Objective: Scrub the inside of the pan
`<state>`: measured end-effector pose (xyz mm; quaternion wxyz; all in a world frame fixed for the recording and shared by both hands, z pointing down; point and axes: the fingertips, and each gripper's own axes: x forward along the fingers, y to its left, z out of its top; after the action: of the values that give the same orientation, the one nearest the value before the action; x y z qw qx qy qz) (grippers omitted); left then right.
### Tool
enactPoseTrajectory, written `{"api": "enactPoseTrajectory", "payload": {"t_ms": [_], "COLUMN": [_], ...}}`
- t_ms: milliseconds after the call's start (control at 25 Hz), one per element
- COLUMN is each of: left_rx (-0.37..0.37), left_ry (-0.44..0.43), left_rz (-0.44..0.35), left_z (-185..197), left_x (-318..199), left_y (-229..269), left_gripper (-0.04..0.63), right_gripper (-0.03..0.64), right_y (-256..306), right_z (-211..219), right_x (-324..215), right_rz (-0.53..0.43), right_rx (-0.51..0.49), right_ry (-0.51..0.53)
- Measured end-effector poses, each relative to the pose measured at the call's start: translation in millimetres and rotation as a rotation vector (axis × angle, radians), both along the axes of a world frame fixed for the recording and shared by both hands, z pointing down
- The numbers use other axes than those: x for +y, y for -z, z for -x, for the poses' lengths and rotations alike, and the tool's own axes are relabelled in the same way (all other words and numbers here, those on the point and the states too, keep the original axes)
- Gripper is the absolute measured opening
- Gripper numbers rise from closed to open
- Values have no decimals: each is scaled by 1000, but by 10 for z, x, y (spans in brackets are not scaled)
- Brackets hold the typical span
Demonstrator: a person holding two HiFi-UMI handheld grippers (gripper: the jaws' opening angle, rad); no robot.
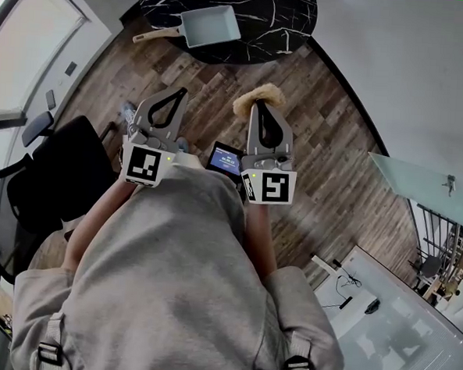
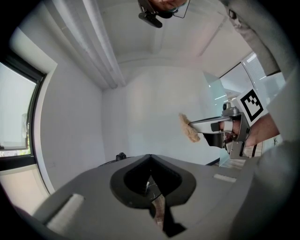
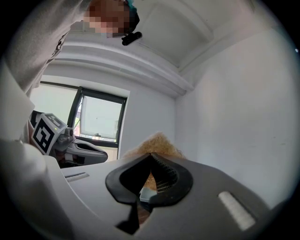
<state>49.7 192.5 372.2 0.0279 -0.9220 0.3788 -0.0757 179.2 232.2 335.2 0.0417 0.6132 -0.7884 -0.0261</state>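
A pale rectangular pan [image 1: 211,26] with a wooden handle lies on the round black marble table [image 1: 281,19] at the top of the head view, far from both grippers. My right gripper [image 1: 259,104] is shut on a tan fibrous scrubber [image 1: 257,98], which sticks out past the fingertips; the scrubber [image 3: 157,144] also shows in the right gripper view, and the scrubber [image 2: 189,129] appears from the side in the left gripper view. My left gripper [image 1: 177,94] is shut with nothing in it. Both are held close to the person's chest, pointing at the pan.
A black office chair [image 1: 56,173] stands at the left. A small device with a lit screen [image 1: 225,158] sits between the grippers. A glass-topped table [image 1: 427,180] and a white desk [image 1: 395,331] are at the right. Wooden floor lies between me and the table.
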Motion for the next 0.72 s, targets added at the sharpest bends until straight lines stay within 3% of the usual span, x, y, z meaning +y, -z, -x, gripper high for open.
{"api": "enactPoseTrajectory", "payload": {"t_ms": [720], "left_rx": [-34], "left_ry": [-22], "left_rz": [-17], "left_z": [45], "left_x": [14], "left_y": [-116], "left_gripper": [2], "right_gripper": [20], "right_y": [-93], "right_z": [-25], "right_x": [-47], "right_rz": [19], "right_rx": [-12], "right_ry": [-15]}}
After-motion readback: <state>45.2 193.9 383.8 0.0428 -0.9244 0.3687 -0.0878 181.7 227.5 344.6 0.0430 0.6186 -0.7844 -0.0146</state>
